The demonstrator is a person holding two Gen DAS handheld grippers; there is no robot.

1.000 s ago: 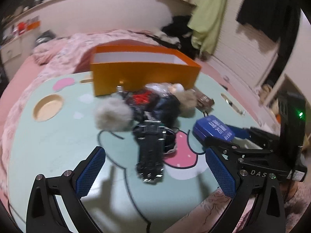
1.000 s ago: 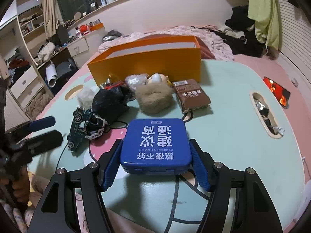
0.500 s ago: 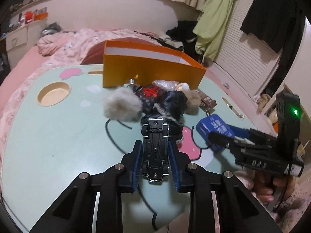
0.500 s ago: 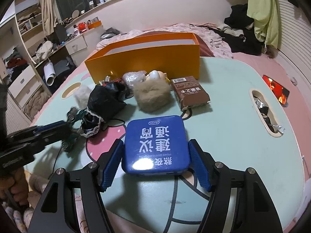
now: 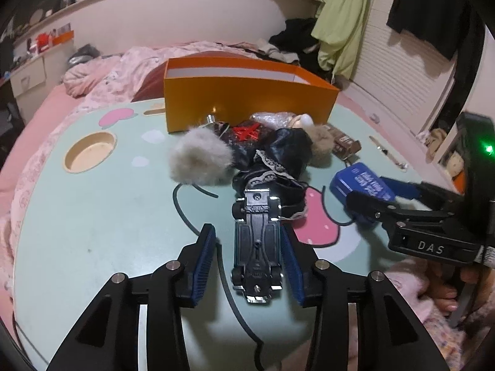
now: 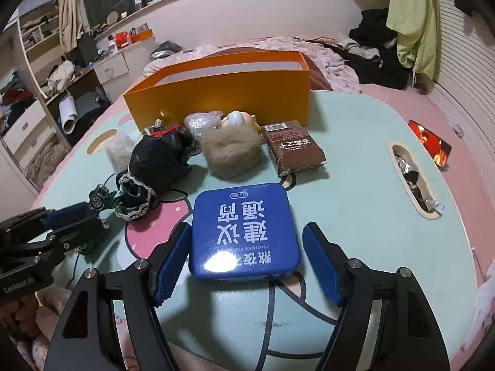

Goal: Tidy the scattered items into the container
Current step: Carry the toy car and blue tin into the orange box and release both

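Observation:
A black toy car (image 5: 258,244) lies underside up on the table between the pads of my left gripper (image 5: 247,262); the right pad touches it, the left pad stands apart, so the jaws are open. A blue tin (image 6: 244,228) lies between the pads of my right gripper (image 6: 246,266), which is open with a gap on the right side. The tin also shows in the left wrist view (image 5: 360,182). The orange box (image 5: 247,99) stands open at the back of the table, also in the right wrist view (image 6: 222,92).
Before the box lie a grey fur ball (image 5: 199,157), a black lace-trimmed pouch (image 6: 161,160), a tan fur puff (image 6: 233,151), a brown carton (image 6: 294,148), a plastic-wrapped item (image 6: 202,122) and egg shapes (image 6: 236,117). The table (image 5: 92,216) has a round recess (image 5: 89,151) and a slot (image 6: 413,179).
My left gripper had shut on the toy car half a second ago; its left pad now stands away from it. My right gripper's pads have spread slightly from the blue tin.

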